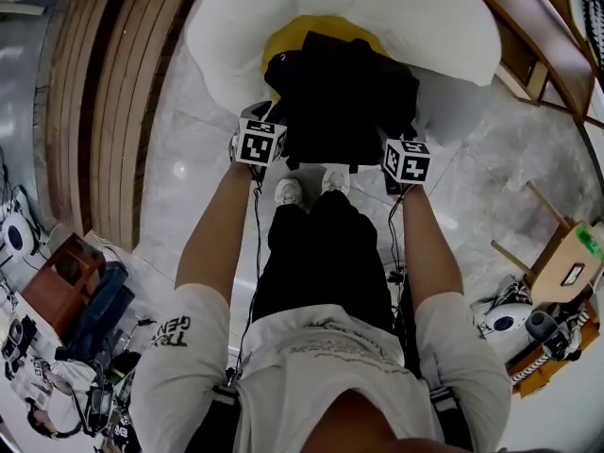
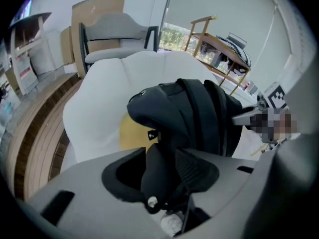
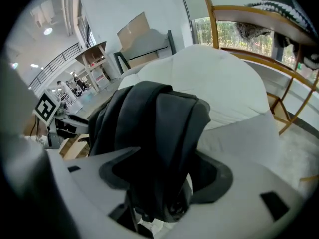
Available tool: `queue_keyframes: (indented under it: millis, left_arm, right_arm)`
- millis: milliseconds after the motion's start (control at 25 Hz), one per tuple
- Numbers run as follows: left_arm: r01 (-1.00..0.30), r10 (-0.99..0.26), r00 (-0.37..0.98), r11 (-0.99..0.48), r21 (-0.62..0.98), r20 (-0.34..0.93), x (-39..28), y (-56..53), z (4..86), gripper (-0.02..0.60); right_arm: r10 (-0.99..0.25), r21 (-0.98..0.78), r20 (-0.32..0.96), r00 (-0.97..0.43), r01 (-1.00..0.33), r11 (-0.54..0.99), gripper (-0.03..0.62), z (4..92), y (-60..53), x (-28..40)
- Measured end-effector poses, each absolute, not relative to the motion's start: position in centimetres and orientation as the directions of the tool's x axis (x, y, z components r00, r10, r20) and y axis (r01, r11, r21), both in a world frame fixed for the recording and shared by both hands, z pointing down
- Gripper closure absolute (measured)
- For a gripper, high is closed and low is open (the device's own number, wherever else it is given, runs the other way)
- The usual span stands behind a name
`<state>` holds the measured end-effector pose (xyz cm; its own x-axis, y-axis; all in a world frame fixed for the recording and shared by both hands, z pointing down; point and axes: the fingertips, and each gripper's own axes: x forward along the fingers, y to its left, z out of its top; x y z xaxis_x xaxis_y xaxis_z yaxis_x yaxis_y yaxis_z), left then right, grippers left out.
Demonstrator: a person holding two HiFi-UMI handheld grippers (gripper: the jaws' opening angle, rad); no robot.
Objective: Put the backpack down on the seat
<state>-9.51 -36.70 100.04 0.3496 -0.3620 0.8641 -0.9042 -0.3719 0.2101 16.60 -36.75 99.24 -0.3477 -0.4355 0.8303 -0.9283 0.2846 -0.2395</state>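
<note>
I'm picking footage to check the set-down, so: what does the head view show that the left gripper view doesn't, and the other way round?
Head view only: the person's white shirt and black trousers, standing in front of the seat. Left gripper view only: the left gripper with its jaws apart and a black strap between them, plus a grey armchair behind. Both: the black backpack lying on the white seat with its yellow centre.

Black backpack (image 1: 344, 92), slumped on white cushioned seat (image 1: 236, 36); yellow centre beneath
</note>
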Motion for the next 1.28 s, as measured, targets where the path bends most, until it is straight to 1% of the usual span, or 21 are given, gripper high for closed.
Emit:
queue_keyframes:
  millis: [40,80,240,320,360,400,440,480,560,600,680,720,880,1000,1120,1280]
  left_arm:
    - [-0.905,-0.355,0.364,-0.352,0.237,0.861,-9.6,-36.5,99.5,0.390]
    - [-0.904,-0.348,0.378,-0.339,0.261,0.858,-9.6,-36.3,98.9,0.360]
    - [-0.896,-0.362,0.405,-0.338,0.287,0.840,-9.7,-35.5,95.7,0.354]
    - [-0.891,-0.381,0.426,-0.335,0.307,0.821,-9.5,-35.2,93.3,0.369]
    - [-0.890,-0.394,0.431,-0.335,0.309,0.812,-9.4,-35.0,91.9,0.411]
    - [-0.890,-0.410,0.432,-0.338,0.306,0.804,-9.3,-34.9,90.4,0.470]
    - [-0.890,-0.426,0.432,-0.341,0.301,0.795,-9.1,-34.8,88.8,0.507]
    - [-0.891,-0.439,0.432,-0.346,0.295,0.788,-9.0,-34.8,87.3,0.524]
    - [-0.893,-0.461,0.424,-0.357,0.275,0.779,-8.7,-34.8,84.4,0.540]
    - [-0.895,-0.472,0.419,-0.360,0.264,0.775,-8.6,-34.9,82.9,0.549]
    - [-0.896,-0.498,0.419,-0.361,0.258,0.759,-8.1,-35.2,79.8,0.555]
    - [-0.896,-0.514,0.422,-0.362,0.257,0.747,-7.9,-35.5,78.1,0.558]
    - [-0.890,-0.586,0.432,-0.401,0.219,0.686,-7.3,-36.5,70.6,0.560]
    - [-0.890,-0.635,0.433,-0.412,0.194,0.640,-7.3,-37.3,65.1,0.558]
    - [-0.895,-0.680,0.439,-0.392,0.214,0.587,-7.0,-38.0,59.7,0.558]
    - [-0.893,-0.747,0.440,-0.421,0.159,0.498,-6.5,-40.6,52.2,0.558]
  right_arm:
    - [-0.446,-0.224,0.829,-0.338,-0.931,0.289,0.330,98.7,-36.8,16.7]
    - [-0.457,-0.209,0.827,-0.327,-0.933,0.292,0.329,98.1,-36.9,16.7]
    - [-0.497,-0.160,0.822,-0.277,-0.951,0.266,0.327,95.1,-37.2,16.3]
    - [-0.512,-0.144,0.819,-0.260,-0.956,0.256,0.329,93.1,-37.2,15.6]
    - [-0.517,-0.140,0.816,-0.257,-0.957,0.254,0.329,91.9,-37.2,15.3]
    - [-0.522,-0.140,0.814,-0.257,-0.957,0.253,0.335,90.7,-37.1,14.9]
    - [-0.525,-0.139,0.812,-0.256,-0.958,0.252,0.356,89.4,-37.0,14.5]
    - [-0.527,-0.138,0.811,-0.255,-0.958,0.252,0.382,88.0,-36.9,14.1]
    - [-0.535,-0.135,0.805,-0.256,-0.958,0.255,0.410,85.2,-36.6,13.4]
    - [-0.543,-0.131,0.800,-0.255,-0.958,0.256,0.455,83.6,-36.4,13.1]
    - [-0.569,-0.119,0.784,-0.249,-0.959,0.256,0.524,80.5,-36.1,12.8]
    - [-0.582,-0.114,0.775,-0.246,-0.960,0.254,0.537,78.9,-36.0,12.7]
    - [-0.611,-0.071,0.758,-0.230,-0.959,0.273,0.546,72.8,-35.0,11.5]
    - [-0.650,-0.082,0.714,-0.259,-0.953,0.290,0.551,67.8,-34.9,10.1]
    - [-0.709,-0.107,0.646,-0.284,-0.953,0.284,0.553,62.3,-35.0,9.4]
    - [-0.798,-0.091,0.520,-0.304,-0.949,0.302,0.559,54.4,-37.9,8.3]
